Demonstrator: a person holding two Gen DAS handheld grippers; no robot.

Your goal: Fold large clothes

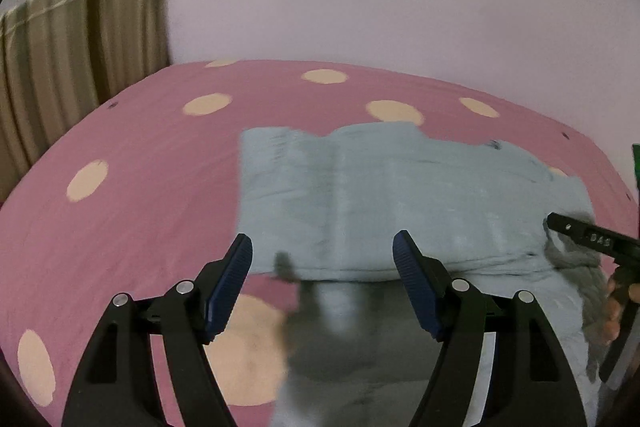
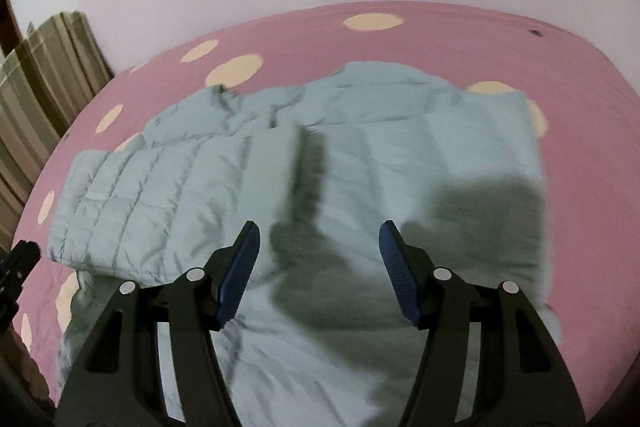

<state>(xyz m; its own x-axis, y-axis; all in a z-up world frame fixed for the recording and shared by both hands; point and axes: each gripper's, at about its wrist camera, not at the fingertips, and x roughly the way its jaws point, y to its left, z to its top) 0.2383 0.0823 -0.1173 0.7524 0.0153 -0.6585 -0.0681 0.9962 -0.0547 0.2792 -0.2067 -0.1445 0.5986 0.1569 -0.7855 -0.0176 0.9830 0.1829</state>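
Your left gripper [image 1: 322, 255] and right gripper [image 2: 319, 245] both have fingers spread, gripping nothing. The pale blue quilted jacket [image 2: 360, 147] lies flat on the pink dotted bed [image 1: 140, 155], ahead of and under both fingers.

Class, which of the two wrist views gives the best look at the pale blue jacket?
The right wrist view: the jacket fills the middle, with its quilting and a folded-over sleeve visible. The left wrist view shows the jacket blurrier, partly hidden by the fingers and cut off low in the frame.
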